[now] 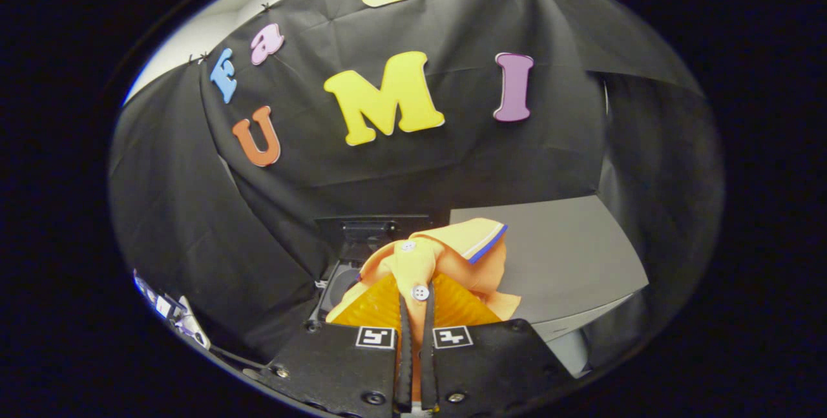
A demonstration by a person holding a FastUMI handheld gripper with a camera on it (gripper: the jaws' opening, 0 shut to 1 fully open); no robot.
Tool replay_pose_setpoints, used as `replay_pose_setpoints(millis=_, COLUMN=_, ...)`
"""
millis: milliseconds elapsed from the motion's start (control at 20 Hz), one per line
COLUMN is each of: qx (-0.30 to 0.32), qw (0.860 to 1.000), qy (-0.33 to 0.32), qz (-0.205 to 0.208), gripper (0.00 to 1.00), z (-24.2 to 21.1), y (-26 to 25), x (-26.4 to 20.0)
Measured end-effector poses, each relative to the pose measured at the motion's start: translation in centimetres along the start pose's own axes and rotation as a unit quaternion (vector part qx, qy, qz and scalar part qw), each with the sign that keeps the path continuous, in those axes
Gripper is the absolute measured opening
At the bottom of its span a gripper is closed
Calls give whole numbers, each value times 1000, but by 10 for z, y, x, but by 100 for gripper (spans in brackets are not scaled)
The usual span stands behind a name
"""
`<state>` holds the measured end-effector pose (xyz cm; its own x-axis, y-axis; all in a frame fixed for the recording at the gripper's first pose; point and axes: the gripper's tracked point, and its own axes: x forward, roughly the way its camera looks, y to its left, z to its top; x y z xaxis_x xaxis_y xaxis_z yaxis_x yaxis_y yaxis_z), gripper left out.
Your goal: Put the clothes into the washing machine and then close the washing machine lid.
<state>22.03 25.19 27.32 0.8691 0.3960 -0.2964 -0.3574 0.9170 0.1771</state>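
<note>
**Tool carrying the shirt toward the open washer**

The tool (417, 305) has its two fingers drawn nearly together and pinched on an orange garment (431, 261), a small shirt with white buttons and a collar edged in blue. The cloth rises out from between the fingers and bunches just ahead of them, so it hangs in the grip, not lying on anything.

Just left of the fingers and beyond them sits the washing machine (362, 237), a dark box against the booth's black wall. Its round drum opening shows below and left of the cloth, and its lid looks raised at the back, though the dark surfaces make that hard to confirm. To the right of the tool and beyond it, a grey bench (568, 256) stretches away.

As I judge it, the pick-up is done. Still left: moving the shirt over the opening, letting it drop inside, then shutting the lid.
</note>
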Motion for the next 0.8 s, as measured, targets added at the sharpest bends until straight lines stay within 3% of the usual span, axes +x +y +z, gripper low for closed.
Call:
replay_pose_setpoints(millis=350, qx=-12, qw=998, qy=14, qz=52, gripper=8, z=-4, y=81, x=29)
replay_pose_setpoints(millis=800, qx=0, qw=992, qy=86, qz=89, gripper=8, z=-25, y=133, x=142)
